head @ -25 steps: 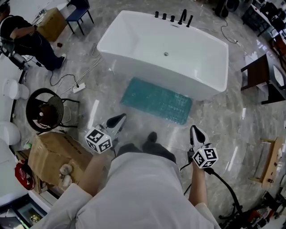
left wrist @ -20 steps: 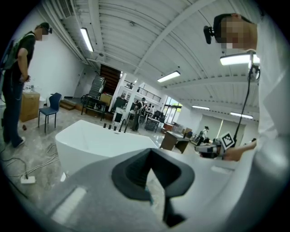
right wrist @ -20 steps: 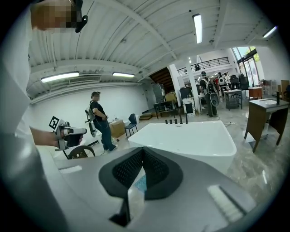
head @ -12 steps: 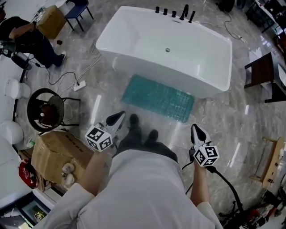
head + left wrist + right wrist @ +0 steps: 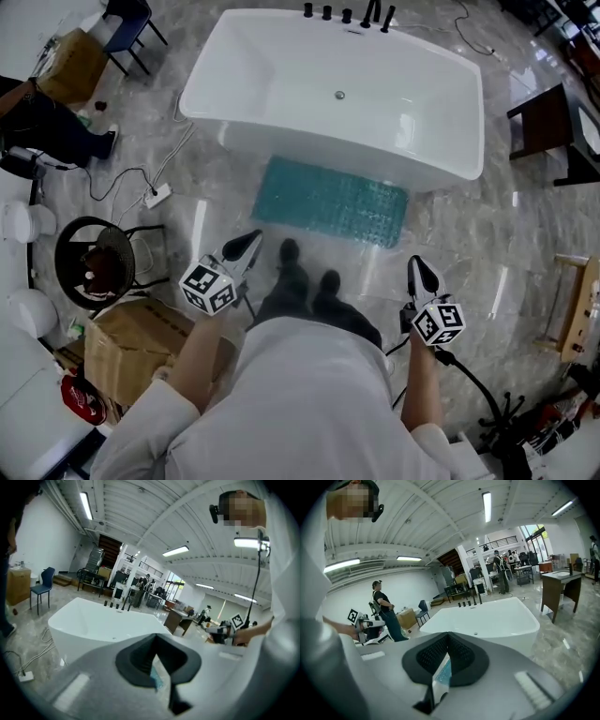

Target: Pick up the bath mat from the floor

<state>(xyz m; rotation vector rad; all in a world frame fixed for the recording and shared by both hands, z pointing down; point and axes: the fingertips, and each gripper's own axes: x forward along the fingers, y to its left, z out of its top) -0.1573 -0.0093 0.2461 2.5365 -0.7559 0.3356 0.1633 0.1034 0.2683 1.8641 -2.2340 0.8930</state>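
A teal bath mat (image 5: 333,200) lies flat on the marble floor against the near side of the white bathtub (image 5: 281,84). My left gripper (image 5: 253,241) is held at waist height near the mat's near-left corner, shut and empty. On the other side my right gripper (image 5: 418,269) is also shut and empty, near the mat's near-right corner. Both hang well above the floor. A sliver of the mat shows teal past the closed jaws in the left gripper view (image 5: 155,676) and in the right gripper view (image 5: 445,669). My shoes (image 5: 307,279) stand just short of the mat.
A cardboard box (image 5: 136,347) and a round black stand (image 5: 94,258) sit at my left. A power strip with cables (image 5: 156,195) lies left of the tub. A dark wooden table (image 5: 548,131) and a wooden rack (image 5: 572,309) stand at the right. A person (image 5: 47,122) sits far left.
I have stepped forward: the tub and mat have come closer and my shoes now stand near the mat's edge. Both grippers stayed shut and kept their height.
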